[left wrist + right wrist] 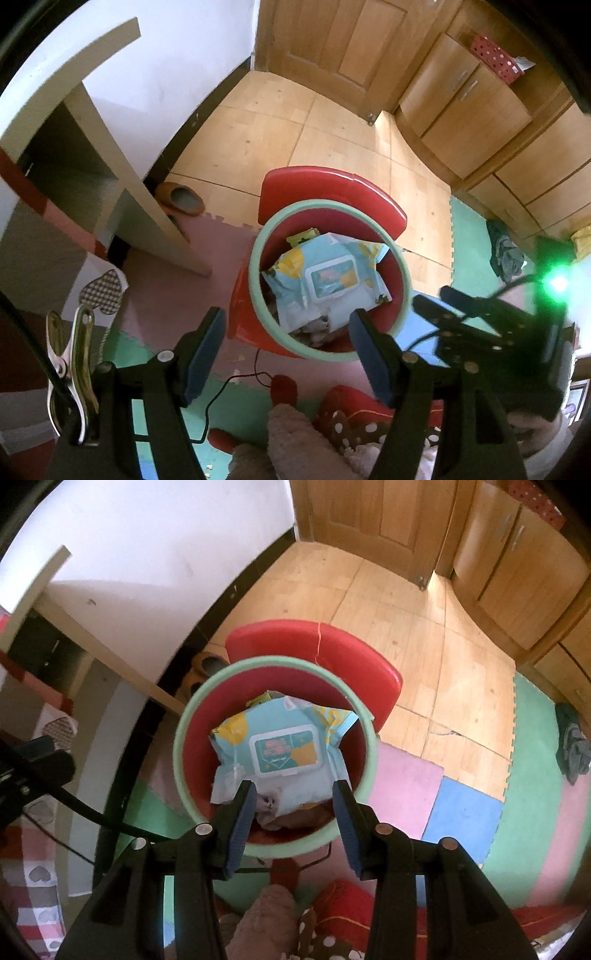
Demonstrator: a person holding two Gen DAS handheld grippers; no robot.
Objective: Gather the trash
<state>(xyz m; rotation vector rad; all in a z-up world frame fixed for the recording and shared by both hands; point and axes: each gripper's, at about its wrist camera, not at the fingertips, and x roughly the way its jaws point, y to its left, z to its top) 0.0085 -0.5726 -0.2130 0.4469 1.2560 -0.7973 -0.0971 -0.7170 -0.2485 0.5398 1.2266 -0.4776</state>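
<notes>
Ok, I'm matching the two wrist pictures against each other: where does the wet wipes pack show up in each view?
Left wrist view: the wet wipes pack lies inside the bin, just right of centre, above the left gripper.
Right wrist view: it sits near centre inside the bin, just above the right gripper.
Shared landmark: the bin's green rim circles the pack in both.

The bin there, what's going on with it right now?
A person holds both grippers above the red bin with the green rim. A wet-wipes pack lies inside it on top of other trash. The right gripper is open and empty, just over the near rim. The left gripper is also open and empty, a little further back. A dark cloth lies on the green mat to the right, not picked up.
</notes>
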